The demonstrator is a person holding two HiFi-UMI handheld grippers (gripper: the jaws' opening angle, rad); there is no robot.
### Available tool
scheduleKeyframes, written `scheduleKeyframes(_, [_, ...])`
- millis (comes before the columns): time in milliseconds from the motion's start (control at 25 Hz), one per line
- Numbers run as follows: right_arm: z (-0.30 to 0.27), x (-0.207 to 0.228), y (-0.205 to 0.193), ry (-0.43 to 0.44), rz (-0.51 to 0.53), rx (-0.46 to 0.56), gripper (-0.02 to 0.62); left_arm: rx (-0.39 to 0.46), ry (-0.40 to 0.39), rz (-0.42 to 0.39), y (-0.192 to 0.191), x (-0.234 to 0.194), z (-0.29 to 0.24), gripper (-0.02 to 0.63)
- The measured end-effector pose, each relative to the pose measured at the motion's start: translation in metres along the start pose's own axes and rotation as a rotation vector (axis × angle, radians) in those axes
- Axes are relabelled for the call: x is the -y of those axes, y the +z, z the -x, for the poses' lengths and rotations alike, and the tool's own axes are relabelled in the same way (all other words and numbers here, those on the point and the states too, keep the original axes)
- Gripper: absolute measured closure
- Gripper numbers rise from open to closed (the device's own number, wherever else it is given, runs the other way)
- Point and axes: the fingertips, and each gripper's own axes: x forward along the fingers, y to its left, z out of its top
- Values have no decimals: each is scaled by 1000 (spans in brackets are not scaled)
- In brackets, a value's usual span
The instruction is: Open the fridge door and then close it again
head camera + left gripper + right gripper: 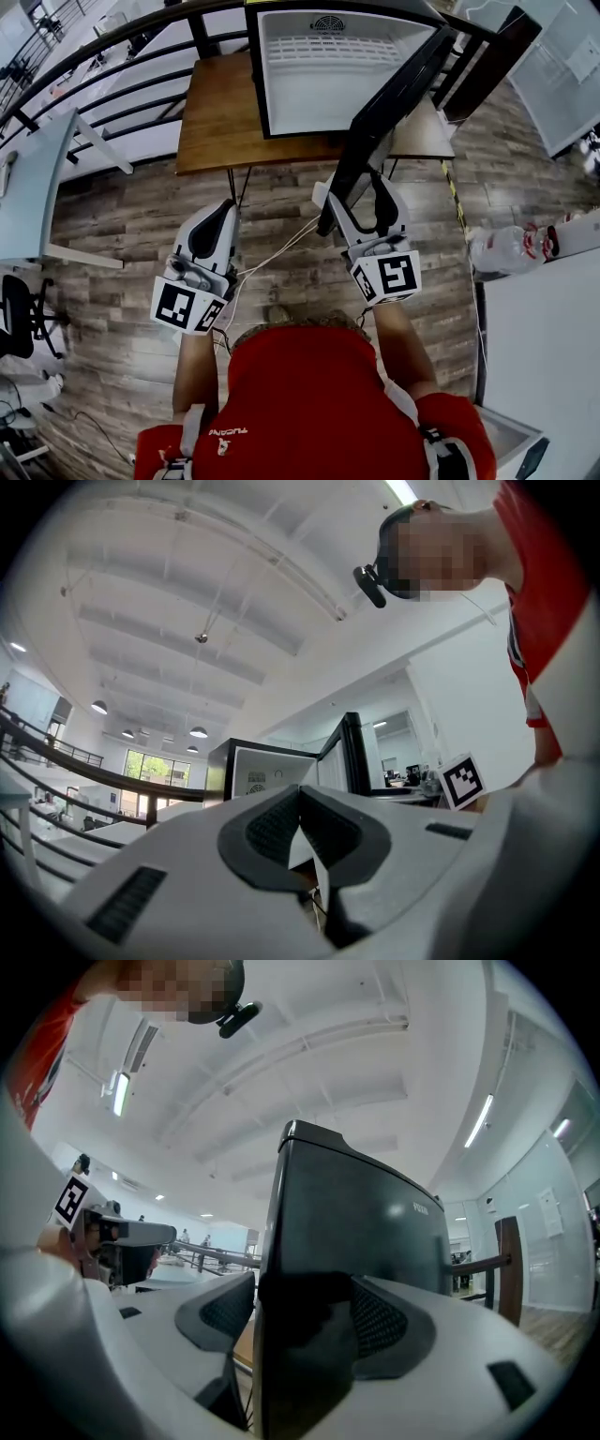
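Black fridge door (394, 103) between wide fingers of right gripper (352, 187); left gripper (230, 211) fingers closed.

The black fridge (328, 94) stands with its door (389, 117) wide open.

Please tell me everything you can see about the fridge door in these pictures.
The fridge door is black and glossy outside, with a small pale logo near its top. It stands wide open, upright, hinged at the right side of the fridge. Its free edge sits between the wide-open jaws of the right gripper.
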Motion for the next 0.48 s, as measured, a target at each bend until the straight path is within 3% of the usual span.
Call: scheduleKeyframes(480, [-74,-13,-4,75,-1,-9,284,-14,-17,14,-7,-32,-14,597])
